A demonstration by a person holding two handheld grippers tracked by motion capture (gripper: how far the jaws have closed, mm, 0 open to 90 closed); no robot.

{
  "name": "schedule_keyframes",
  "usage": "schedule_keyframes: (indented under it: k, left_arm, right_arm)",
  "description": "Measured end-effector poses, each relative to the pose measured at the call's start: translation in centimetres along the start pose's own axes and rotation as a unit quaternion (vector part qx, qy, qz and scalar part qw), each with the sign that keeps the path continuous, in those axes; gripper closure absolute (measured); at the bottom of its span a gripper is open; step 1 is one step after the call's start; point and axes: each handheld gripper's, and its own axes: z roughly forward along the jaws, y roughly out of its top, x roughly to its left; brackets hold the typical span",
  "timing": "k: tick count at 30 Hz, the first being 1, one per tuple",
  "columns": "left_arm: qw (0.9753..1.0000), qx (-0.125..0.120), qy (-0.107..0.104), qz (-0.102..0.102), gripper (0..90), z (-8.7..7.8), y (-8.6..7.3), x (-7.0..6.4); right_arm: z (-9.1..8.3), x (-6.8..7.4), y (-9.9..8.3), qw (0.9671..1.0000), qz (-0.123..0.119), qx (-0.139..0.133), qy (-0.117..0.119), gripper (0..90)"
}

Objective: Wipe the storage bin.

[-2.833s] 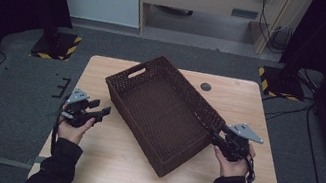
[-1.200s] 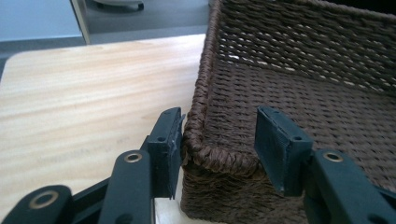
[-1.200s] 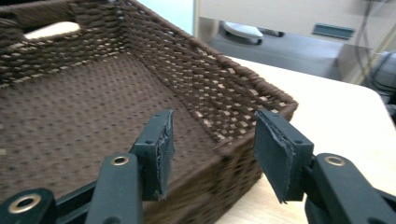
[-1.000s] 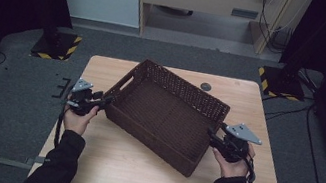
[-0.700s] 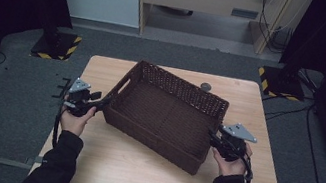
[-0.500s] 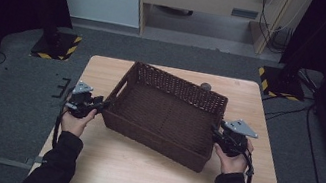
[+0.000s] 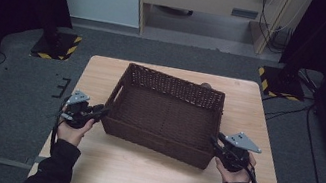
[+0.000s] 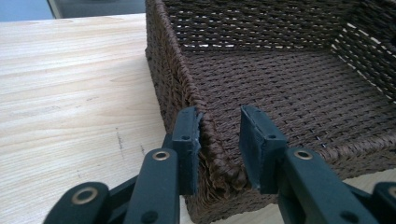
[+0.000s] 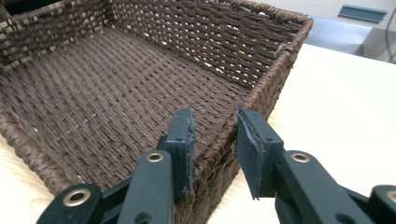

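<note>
A dark brown wicker basket (image 7: 165, 114) sits empty on the wooden table (image 7: 145, 180), its long sides nearly parallel to the front edge. My left gripper (image 7: 100, 110) (image 8: 218, 140) is shut on the rim at the basket's near left corner (image 8: 219, 161), one jaw outside the wall and one inside. My right gripper (image 7: 216, 142) (image 9: 214, 140) is shut on the rim of the basket's right end wall (image 9: 252, 95) near the front corner, again with a jaw on each side. A hand holds each gripper from the table's front edge.
A small dark round object (image 7: 206, 85) lies on the table just behind the basket's far wall. Bare tabletop runs in front of the basket and along both sides. Beyond the table, black stand bases with yellow-black tape (image 7: 54, 47) (image 7: 282, 82) rest on the grey floor.
The basket has turned clockwise from a steep diagonal to almost square with the table. Both grippers stayed on its rim, the left hand moving forward and the right hand drawing back.
</note>
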Motion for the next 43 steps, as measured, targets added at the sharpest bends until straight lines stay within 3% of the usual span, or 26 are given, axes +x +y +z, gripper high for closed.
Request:
schedule_keyframes:
  k: [2,5,8,10,14,16,17,22,34,37,43]
  left_arm:
    - [1.0000,0.004,-0.006,0.000,62.2,0.0,0.0,0.0]
    - [0.9999,0.007,-0.007,0.004,61.6,0.3,0.0,0.0]
    - [0.9996,0.012,-0.023,0.006,61.5,0.4,-0.1,-0.1]
    - [0.9997,0.014,-0.014,0.016,64.6,0.2,-0.2,-0.6]
    - [0.9999,0.006,-0.015,0.001,65.7,-0.2,-0.6,-0.8]
    - [0.9998,0.006,-0.018,-0.002,65.8,-0.4,-0.8,-1.0]
    - [0.9999,0.002,-0.013,-0.001,65.6,-0.6,-1.1,-1.3]
    - [0.9999,0.000,-0.016,0.001,64.8,-0.7,-1.3,-1.4]
    - [0.9999,0.000,-0.014,0.004,65.2,-0.5,-1.1,-1.1]
    - [0.9998,-0.007,-0.013,0.010,61.0,-0.8,-0.9,-1.1]
    - [0.9982,-0.058,-0.012,0.007,48.9,-2.7,-0.3,-0.1]
  right_arm:
    - [0.2,-0.4,0.0,1.0000,0.007,-0.004,0.004,68.3]
    - [1.1,-1.3,0.3,0.9999,-0.006,-0.006,-0.006,70.5]
    - [1.7,-1.8,0.6,0.9999,-0.006,-0.009,-0.012,71.0]
    - [2.0,-1.9,0.7,0.9999,-0.002,-0.008,-0.015,67.4]
    - [0.9,-1.3,0.5,0.9997,-0.012,-0.016,-0.010,61.8]
    - [0.1,-1.2,0.3,0.9997,-0.011,-0.018,-0.009,64.4]
    - [-0.3,-1.2,0.0,0.9999,-0.001,-0.013,0.000,71.9]
    - [0.0,-1.5,-0.1,1.0000,0.002,-0.003,-0.003,75.7]
    - [-0.1,-1.3,-0.1,1.0000,0.000,-0.004,-0.003,75.0]
    - [-0.2,-1.4,0.0,1.0000,0.000,-0.007,-0.001,68.8]
    - [-1.4,-2.6,0.4,0.9983,0.017,-0.056,-0.004,48.8]
